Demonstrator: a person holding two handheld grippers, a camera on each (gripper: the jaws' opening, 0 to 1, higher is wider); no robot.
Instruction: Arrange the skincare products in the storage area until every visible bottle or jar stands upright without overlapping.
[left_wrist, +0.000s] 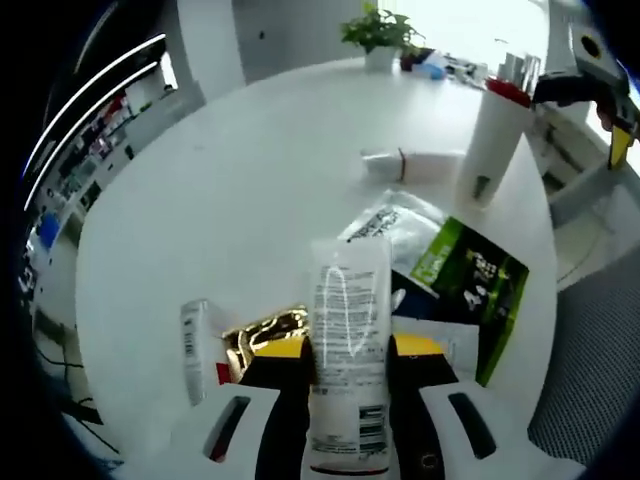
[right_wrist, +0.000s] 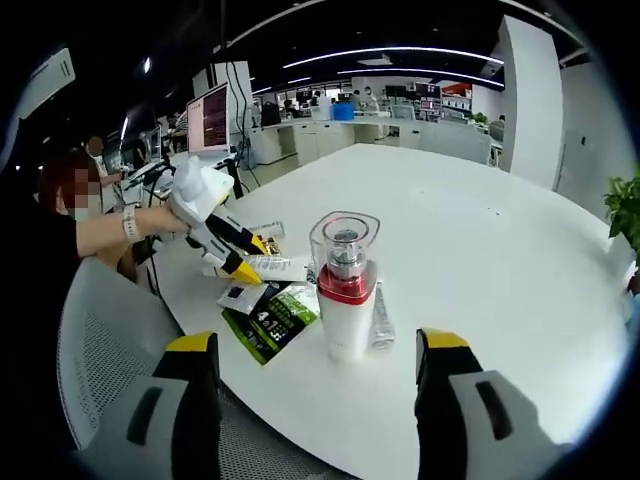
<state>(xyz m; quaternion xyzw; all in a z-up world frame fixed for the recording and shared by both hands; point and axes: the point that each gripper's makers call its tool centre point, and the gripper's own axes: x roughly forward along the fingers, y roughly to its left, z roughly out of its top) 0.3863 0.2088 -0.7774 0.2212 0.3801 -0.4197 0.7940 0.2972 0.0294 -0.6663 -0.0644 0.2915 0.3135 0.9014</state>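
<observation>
Roughly halfway: pump bottle (right_wrist: 345, 285) stands upright mid-frame beyond the released right gripper (right_wrist: 318, 400), left gripper (left_wrist: 345, 375) is clamping a white tube (left_wrist: 348, 345), another tube (left_wrist: 412, 164) probably lies flat upper right
</observation>
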